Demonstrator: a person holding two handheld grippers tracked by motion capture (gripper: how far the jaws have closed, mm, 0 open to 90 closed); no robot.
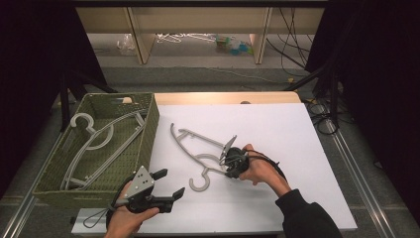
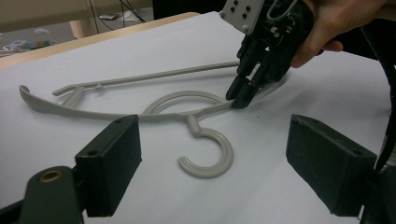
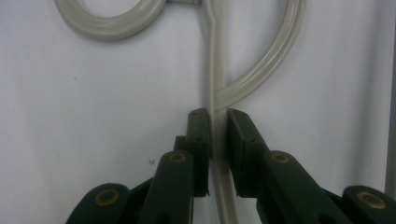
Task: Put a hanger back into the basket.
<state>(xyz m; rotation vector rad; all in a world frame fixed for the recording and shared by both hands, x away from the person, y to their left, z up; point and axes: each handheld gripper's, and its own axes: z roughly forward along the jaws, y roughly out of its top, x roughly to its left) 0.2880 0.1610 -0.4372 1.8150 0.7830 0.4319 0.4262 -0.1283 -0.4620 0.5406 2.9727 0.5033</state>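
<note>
While the white worktop (image 1: pixel 277 148) carries everything, the woven olive basket (image 1: pixel 148 124) sits at its left edge with one grey hanger (image 1: pixel 106 134) already lying inside, so the job looks like binning hangers. Second hanger (image 1: pixel 198 148), the one in hand, lies flat near the worktop's middle, hook toward the near edge, well apart from the basket. It's moulded grey plastic: thin curved shoulder bar, straight lower rail, an inner arch, round-section hook, smooth matte finish. My read: light, fairly stiff along the bar but springy, and it'll swing or twist if pinched far from centre; slick enough to rotate in the pads. Best hold is on the flat shoulder bar close to the hook neck, which is roughly where it's taken now. Right gripper (image 3: pixel 217 121) is clenched on that bar just beside where the arch meets it, pads pressing either side per the right gripper view. Left gripper (image 1: pixel 167 183) hangs over the near left edge, jaws spread wide, nothing between them, pointed at the hook (image 2: pixel 210 158).
</note>
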